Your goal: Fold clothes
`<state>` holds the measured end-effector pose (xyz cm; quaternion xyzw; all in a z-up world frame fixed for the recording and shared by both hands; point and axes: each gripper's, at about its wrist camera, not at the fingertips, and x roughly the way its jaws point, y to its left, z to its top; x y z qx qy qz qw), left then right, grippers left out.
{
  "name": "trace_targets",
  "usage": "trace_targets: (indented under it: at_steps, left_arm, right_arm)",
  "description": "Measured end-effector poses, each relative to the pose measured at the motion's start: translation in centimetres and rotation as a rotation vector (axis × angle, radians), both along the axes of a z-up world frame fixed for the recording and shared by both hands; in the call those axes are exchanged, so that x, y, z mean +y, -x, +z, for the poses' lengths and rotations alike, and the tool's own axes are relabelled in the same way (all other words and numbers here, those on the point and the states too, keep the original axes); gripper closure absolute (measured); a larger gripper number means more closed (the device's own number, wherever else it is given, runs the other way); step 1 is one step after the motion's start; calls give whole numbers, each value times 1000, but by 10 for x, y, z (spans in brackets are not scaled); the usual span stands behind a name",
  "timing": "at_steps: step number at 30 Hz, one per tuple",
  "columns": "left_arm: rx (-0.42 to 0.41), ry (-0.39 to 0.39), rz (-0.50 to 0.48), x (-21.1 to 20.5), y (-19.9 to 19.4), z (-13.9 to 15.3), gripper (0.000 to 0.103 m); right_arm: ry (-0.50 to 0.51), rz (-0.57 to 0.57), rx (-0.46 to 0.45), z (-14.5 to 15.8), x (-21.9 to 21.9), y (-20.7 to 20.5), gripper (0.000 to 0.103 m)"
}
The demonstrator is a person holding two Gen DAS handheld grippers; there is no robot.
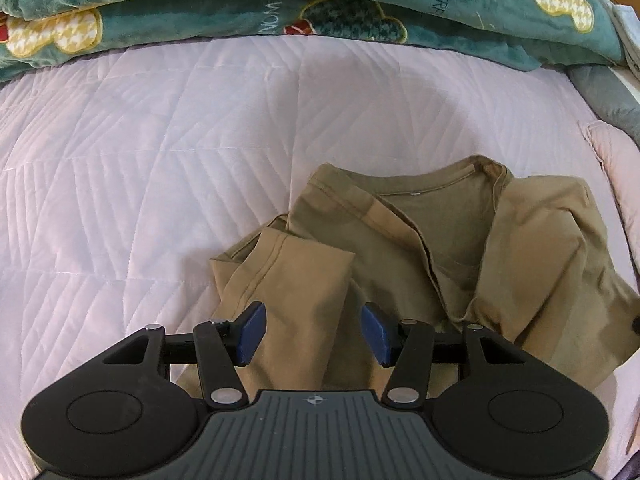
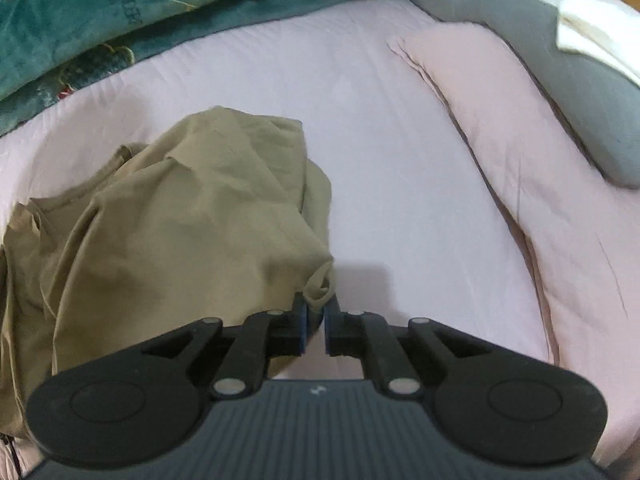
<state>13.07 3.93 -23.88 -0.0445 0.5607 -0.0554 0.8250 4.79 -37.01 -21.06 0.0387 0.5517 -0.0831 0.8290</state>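
The tan shirt (image 1: 420, 248) is crumpled mid-bed (image 1: 160, 140), below the teal blanket (image 1: 200, 8). It looks light and floppy, so grab hems or corners. Right gripper (image 2: 315, 312) jaws are pinched on a shirt corner; left gripper (image 1: 312, 328) jaws sit released over a sleeve.

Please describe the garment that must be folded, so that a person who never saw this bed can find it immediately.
Start from the bed with the pale pink quilted cover; a teal plush blanket with yellow bear shapes lies along its far edge. Nearer than that blanket lies a crumpled khaki T-shirt, neckline showing. It is the only tan cloth there, and the right gripper pinches one corner.
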Motion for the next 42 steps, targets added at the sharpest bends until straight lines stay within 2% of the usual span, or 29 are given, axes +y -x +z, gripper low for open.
trace_targets:
  at_steps: [3, 5, 8, 10, 12, 13, 15, 18, 22, 27, 31, 33, 34, 36, 37, 38, 40, 42]
  left_arm:
    - [-2, -10, 2, -4, -6, -3, 48]
    - [-8, -25, 1, -8, -11, -7, 48]
    - [-7, -39, -3, -13, -18, -15, 48]
    - [2, -42, -8, -14, -22, -22, 49]
    - [11, -45, -14, -16, -25, -30, 69]
    - [18, -39, -12, -15, -26, -33, 95]
    - [21, -7, 19, -6, -22, -33, 100]
    - [-15, 14, 50, 9, -11, -23, 101]
    - [-76, 18, 90, 32, 10, 4, 101]
    - [-91, 22, 210, 79, 49, 29, 101]
    - [-58, 32, 287, 110, 89, 32, 100]
    - [-11, 62, 305, 119, 105, 23, 87]
    - [24, 74, 324, 123, 107, 15, 87]
    - [78, 100, 367, 132, 110, 2, 73]
    - [67, 116, 397, 136, 111, 4, 60]
    - [57, 133, 426, 141, 112, 6, 54]
    - [1, 137, 449, 144, 112, 18, 46]
    - [-46, 139, 414, 138, 106, 32, 43]
  right_arm:
    - [24, 1, -18, 9, 5, -5, 86]
    - [36, 12, -46, 19, 10, -13, 75]
    - [27, 73, -97, 33, 29, -31, 61]
    - [18, 125, -125, 39, 44, -43, 56]
    - [9, 196, -137, 40, 64, -52, 55]
    - [6, 233, -137, 39, 75, -57, 55]
    - [0, 300, -132, 36, 94, -63, 55]
    - [-7, 369, -121, 30, 114, -67, 55]
    - [-10, 378, -114, 25, 124, -73, 55]
    - [-5, 368, -116, 24, 125, -79, 55]
    - [10, 374, -113, 24, 127, -79, 55]
    - [14, 375, -110, 24, 128, -78, 55]
    - [15, 378, -107, 23, 128, -78, 55]
    - [20, 379, -100, 22, 128, -78, 55]
    - [23, 382, -99, 23, 128, -78, 55]
    - [29, 387, -99, 23, 129, -79, 55]
    - [44, 400, -104, 24, 129, -81, 55]
    - [67, 409, -111, 25, 125, -86, 54]
